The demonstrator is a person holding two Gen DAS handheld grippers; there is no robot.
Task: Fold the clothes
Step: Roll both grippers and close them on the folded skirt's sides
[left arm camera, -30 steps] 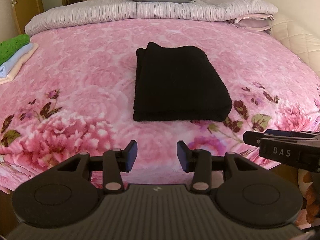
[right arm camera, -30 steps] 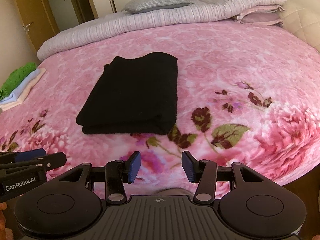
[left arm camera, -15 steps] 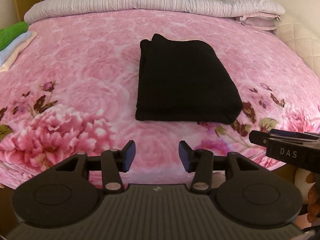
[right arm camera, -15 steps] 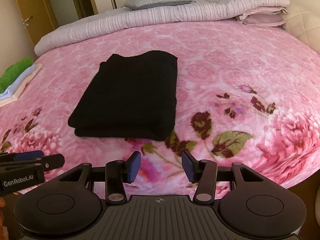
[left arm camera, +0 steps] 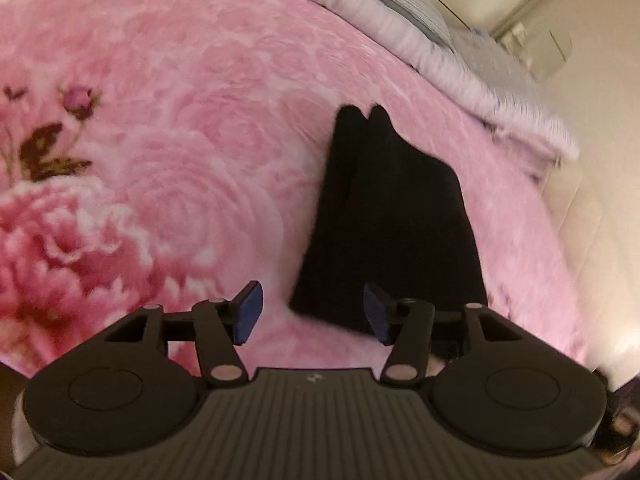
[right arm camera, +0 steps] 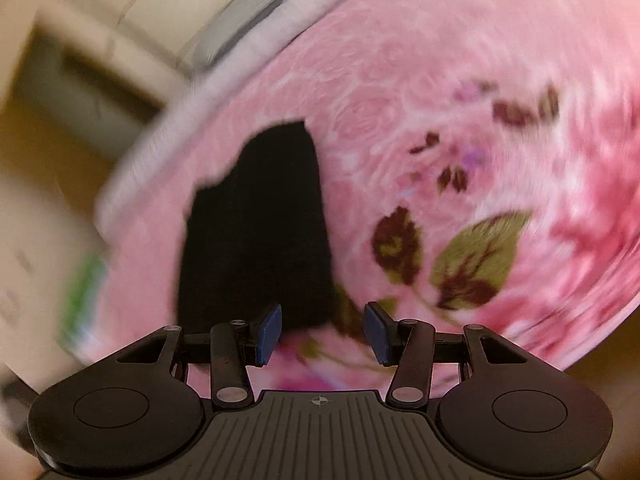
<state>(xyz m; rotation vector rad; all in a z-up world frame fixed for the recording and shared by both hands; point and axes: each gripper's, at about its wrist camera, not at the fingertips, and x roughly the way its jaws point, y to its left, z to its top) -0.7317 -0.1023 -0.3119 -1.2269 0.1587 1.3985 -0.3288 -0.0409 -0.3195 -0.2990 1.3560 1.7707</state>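
The left gripper [left arm camera: 312, 314] has its jaws spread wide and opening, with nothing pinched between the blue pads [left arm camera: 249, 312]. The near left corner of the folded black garment [left arm camera: 394, 216] shows in the gap, toward the right pad; whether that pad touches the cloth cannot be told. From this gripper the garment runs from 12 toward 1 o'clock, its two rounded folds at the far end.

The right gripper [right arm camera: 323, 334] also has its jaws apart and opening, empty between the pads [right arm camera: 269, 334]. In its view the black garment [right arm camera: 256, 232] lies at 11 o'clock, its near right corner just above the left pad, and the gap itself shows only bedspread.

The garment lies flat on the pink floral bedspread [left arm camera: 168, 128], which carries large roses and dark leaves; a green leaf print [right arm camera: 476, 256] sits at 1 o'clock from the right gripper. A pale lilac quilt [left arm camera: 404, 36] is rolled along the far edge of the bed at 12 to 1 o'clock in the left view. A blurred green patch [right arm camera: 82, 288] shows at 9 o'clock in the right view, too smeared to identify.
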